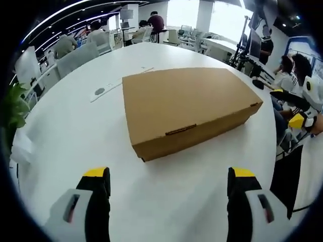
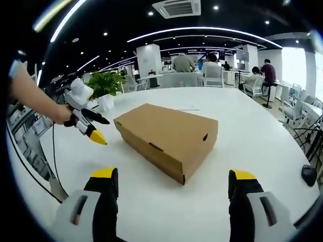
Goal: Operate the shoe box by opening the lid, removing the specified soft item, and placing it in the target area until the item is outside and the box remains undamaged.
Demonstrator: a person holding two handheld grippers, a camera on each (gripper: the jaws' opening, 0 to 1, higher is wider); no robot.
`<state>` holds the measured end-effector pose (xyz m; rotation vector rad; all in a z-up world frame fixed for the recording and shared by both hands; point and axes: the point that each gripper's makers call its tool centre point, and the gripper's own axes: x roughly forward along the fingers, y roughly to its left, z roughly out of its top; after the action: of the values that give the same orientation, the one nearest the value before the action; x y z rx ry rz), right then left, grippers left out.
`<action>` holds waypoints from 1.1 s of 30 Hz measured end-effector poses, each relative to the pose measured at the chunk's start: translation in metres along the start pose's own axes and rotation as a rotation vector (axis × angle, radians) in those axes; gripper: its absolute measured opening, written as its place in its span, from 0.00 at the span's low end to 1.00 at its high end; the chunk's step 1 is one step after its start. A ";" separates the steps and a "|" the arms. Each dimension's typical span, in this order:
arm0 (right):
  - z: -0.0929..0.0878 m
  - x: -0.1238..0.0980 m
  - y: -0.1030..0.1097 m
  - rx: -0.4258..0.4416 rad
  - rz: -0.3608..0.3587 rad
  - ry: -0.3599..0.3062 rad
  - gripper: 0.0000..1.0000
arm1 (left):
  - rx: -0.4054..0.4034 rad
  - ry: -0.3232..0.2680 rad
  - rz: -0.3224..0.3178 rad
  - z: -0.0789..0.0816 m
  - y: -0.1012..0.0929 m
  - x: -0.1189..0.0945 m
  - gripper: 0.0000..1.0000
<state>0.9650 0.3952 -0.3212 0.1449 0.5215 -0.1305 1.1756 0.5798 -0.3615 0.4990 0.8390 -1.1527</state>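
A brown cardboard shoe box (image 1: pixel 186 108) lies flat on the round white table (image 1: pixel 75 131), its lid down and a tab tucked into the front wall. My left gripper (image 1: pixel 169 181) hovers short of the box's near long side, jaws wide apart and bare. From the right gripper view the box (image 2: pixel 166 133) presents a corner. My right gripper (image 2: pixel 174 184) stands open a little before that corner, holding nothing. A hand holds the left gripper (image 2: pixel 101 129) to the left of the box, and the right gripper (image 1: pixel 293 108) shows past the table's right edge.
A white strip with a round mark (image 1: pixel 108 88) lies beyond the box's far left corner. A potted plant (image 2: pixel 106 83) stands at the table's edge. A dark rounded object (image 2: pixel 309 175) sits off the table to the right. Chairs and seated people ring the far side.
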 end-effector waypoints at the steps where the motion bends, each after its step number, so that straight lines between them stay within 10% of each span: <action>1: 0.000 0.000 0.000 0.003 -0.001 0.002 0.95 | -0.006 -0.005 0.005 0.000 0.004 0.002 0.99; 19: -0.030 0.005 -0.015 -0.248 -0.076 0.215 0.72 | 0.145 0.022 0.053 0.020 0.032 -0.009 0.99; 23: -0.021 0.005 -0.007 -0.173 -0.054 0.148 0.75 | 0.283 0.068 0.017 0.015 0.028 -0.013 0.99; 33: -0.006 0.013 0.003 -0.090 -0.027 0.073 0.88 | 0.143 0.014 0.040 0.028 0.035 -0.009 0.99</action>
<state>0.9735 0.3976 -0.3320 0.0553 0.6008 -0.1285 1.2157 0.5766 -0.3397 0.6399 0.7590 -1.1787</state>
